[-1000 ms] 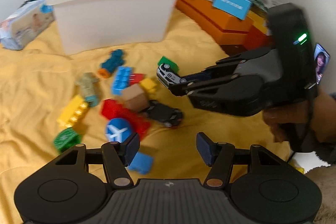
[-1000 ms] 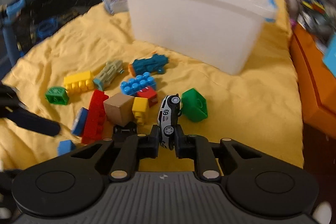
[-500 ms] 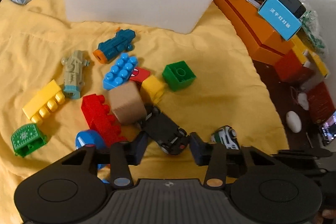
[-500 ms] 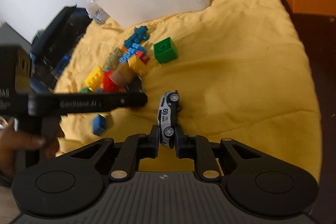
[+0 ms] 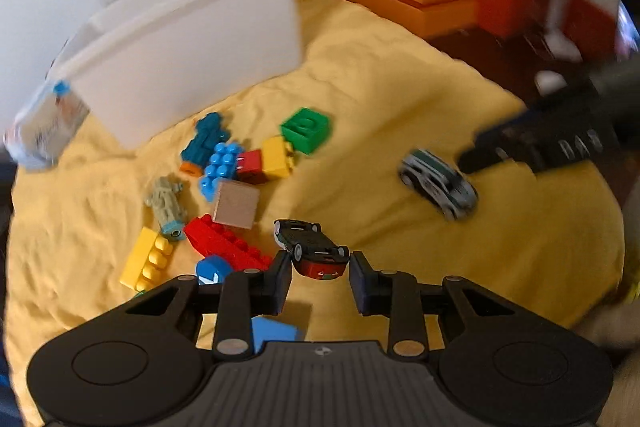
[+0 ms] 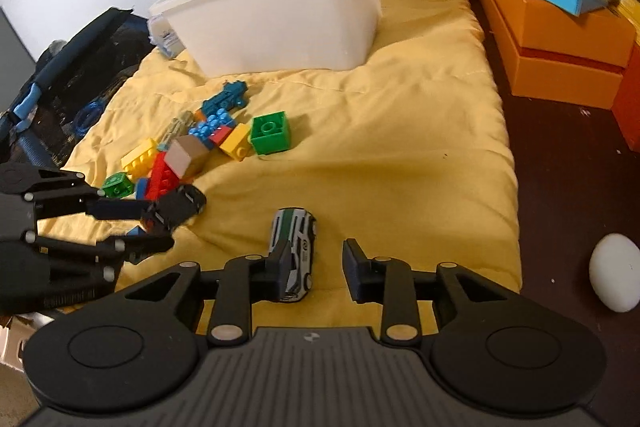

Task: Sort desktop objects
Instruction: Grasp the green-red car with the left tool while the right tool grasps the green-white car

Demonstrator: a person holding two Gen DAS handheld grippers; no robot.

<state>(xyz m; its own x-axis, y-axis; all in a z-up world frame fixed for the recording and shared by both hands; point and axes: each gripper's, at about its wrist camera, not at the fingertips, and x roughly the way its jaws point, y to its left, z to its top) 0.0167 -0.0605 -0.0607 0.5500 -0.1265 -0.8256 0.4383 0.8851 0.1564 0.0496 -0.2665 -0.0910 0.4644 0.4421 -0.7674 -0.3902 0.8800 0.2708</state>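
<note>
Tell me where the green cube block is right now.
In the right wrist view, the green cube block sits on the yellow blanket, at the brick pile's right edge beside a yellow brick.

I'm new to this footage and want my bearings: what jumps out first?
A heap of bright toy blocks lies mid-way on the yellow cloth, in front of a big white tub. Nearer, each hand-held gripper straddles a toy car: the left hand-held gripper a black car, the right hand-held gripper a white-and-green car, its jaws opening.

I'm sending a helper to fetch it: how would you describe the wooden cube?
Start at the white bin on the yellow blanket; the toy pile lies before it. The wooden cube leans on the red brick: plain tan, no studs, the only unpainted piece.
</note>
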